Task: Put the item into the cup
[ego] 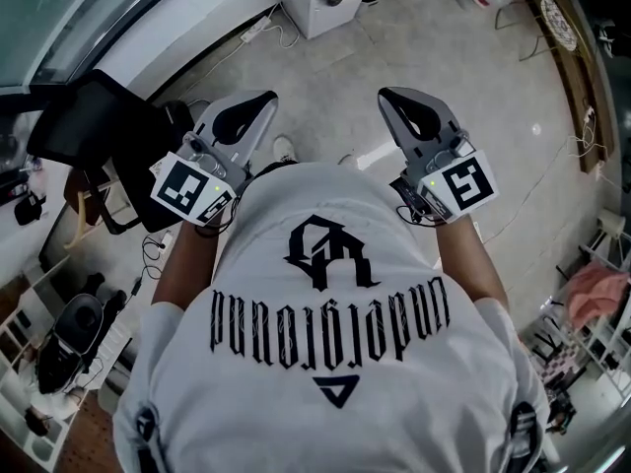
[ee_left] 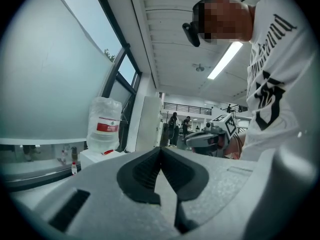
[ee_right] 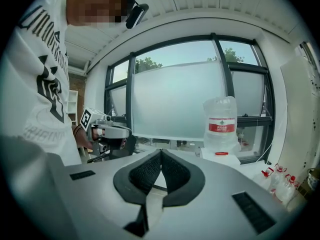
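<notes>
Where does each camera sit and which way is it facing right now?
Head view: on the person's head, facing steeply down at the floor; shows T-shirt, left hand-held gripper and right hand-held gripper.
Left gripper view: on the left one, along its shut jaws towards the water jug; T-shirt at right.
Right gripper view: on the right one, along shut jaws towards the window; T-shirt at left.
Shared: both gripper views show that jug.

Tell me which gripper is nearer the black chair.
Left. The left gripper sits just right of the black chair in the head view, close beside it; the right gripper is much further right, with the left gripper between it and the chair.
</notes>
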Tool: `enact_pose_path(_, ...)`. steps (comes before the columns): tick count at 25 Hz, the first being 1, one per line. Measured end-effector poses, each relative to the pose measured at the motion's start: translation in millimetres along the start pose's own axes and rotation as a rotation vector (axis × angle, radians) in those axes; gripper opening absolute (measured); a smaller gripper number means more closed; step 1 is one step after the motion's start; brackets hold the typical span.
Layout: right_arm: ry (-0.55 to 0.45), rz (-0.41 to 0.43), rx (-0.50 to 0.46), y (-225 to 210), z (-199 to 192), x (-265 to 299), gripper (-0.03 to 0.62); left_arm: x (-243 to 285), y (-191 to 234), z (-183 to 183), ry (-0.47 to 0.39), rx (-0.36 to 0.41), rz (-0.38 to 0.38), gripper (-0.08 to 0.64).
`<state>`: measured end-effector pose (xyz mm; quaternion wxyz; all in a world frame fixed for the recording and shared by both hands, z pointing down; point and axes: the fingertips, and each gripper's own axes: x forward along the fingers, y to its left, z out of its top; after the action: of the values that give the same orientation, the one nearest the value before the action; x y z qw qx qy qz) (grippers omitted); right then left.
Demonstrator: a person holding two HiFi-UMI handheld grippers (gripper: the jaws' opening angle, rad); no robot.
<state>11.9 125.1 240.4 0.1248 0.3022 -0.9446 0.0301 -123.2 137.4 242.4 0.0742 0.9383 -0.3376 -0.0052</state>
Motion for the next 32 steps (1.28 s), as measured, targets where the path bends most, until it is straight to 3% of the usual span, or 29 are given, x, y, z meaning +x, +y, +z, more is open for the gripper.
enact_pose_path(8, -0.006, 0.062, 0.001, -9, -25, -73, 0.015, 32, -78, 4, -0.014, 0.023, 0.03, 0.015)
enact_pose_path(16, -0.016, 0.122, -0.001, -10, -42, -123, 0.015, 47, -124, -2, -0.015, 0.002, 0.108, 0.015)
enact_pose_path(32, -0.028, 0.151, -0.011, -13, -48, -153, 0.015, 64, -156, -12, 0.0, 0.0, 0.124, 0.015)
